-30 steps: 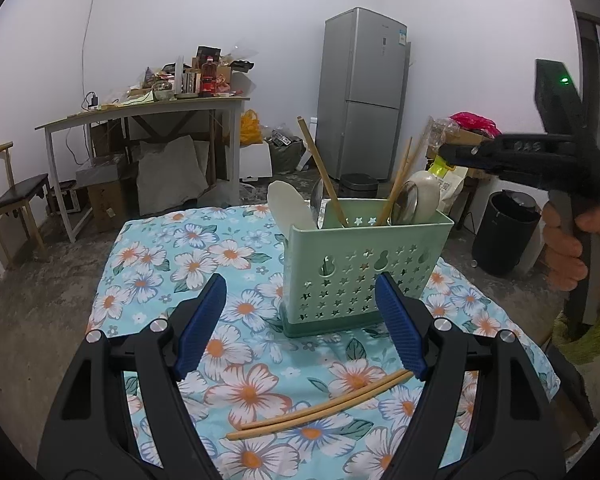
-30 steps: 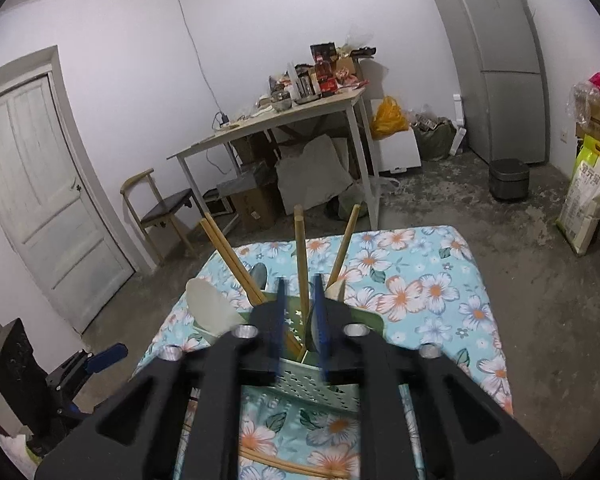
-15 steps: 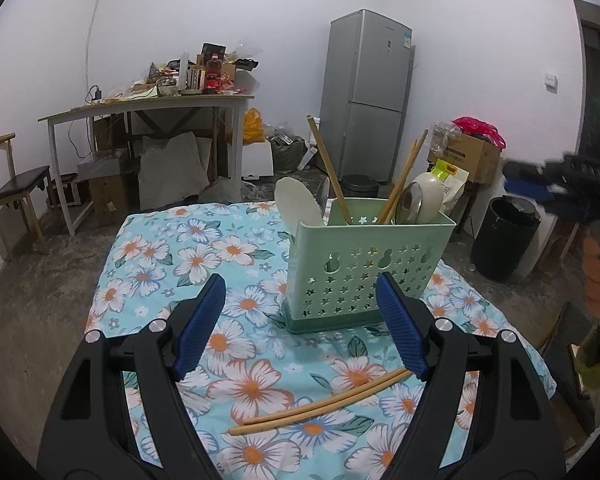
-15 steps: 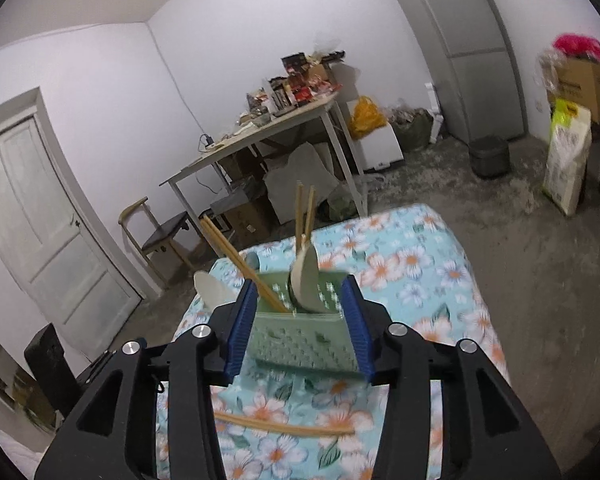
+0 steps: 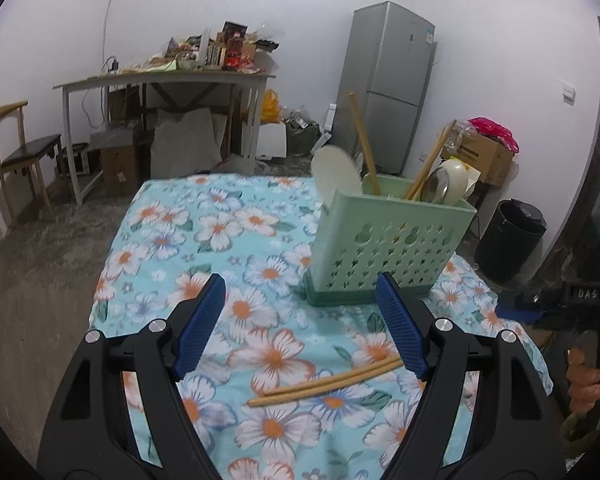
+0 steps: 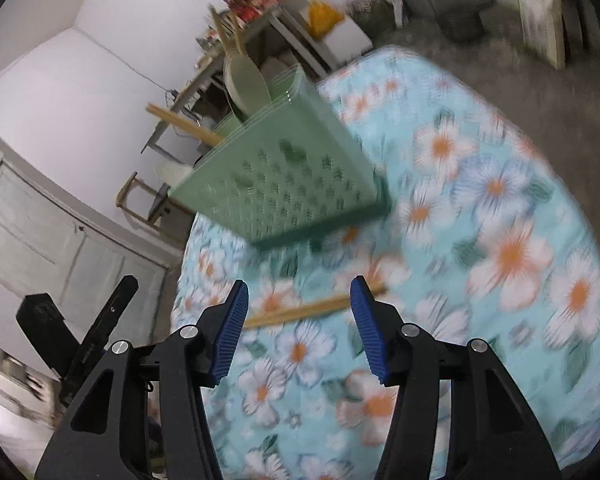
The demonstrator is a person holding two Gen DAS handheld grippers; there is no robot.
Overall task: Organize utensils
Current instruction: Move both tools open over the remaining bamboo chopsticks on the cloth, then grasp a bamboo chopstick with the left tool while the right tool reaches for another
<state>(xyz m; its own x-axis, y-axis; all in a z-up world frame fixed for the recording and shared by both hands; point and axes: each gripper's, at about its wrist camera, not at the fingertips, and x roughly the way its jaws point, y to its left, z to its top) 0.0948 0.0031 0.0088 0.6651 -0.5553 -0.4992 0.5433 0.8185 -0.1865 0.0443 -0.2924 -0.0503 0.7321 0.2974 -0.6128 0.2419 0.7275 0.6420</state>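
Most utensils stood in the holder [image 5: 388, 240]; one chopstick pair [image 5: 328, 380] remained near the table's [image 5: 160, 216] front edge. My left gripper [image 5: 300, 328] stood open and empty; my right gripper's [image 6: 298, 328] jaws were opening, empty.

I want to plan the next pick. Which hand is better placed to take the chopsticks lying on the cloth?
Probably the right. The right gripper frames the chopsticks, jaws opening and empty. The left gripper is open too, but the pair lies toward one finger.

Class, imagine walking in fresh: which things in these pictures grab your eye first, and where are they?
A green basket stands on the flowered tablecloth, with chopsticks and spoons sticking out of it. In front of it, two loose chopsticks lie side by side on the cloth. Behind, a grey fridge stands against the white wall.
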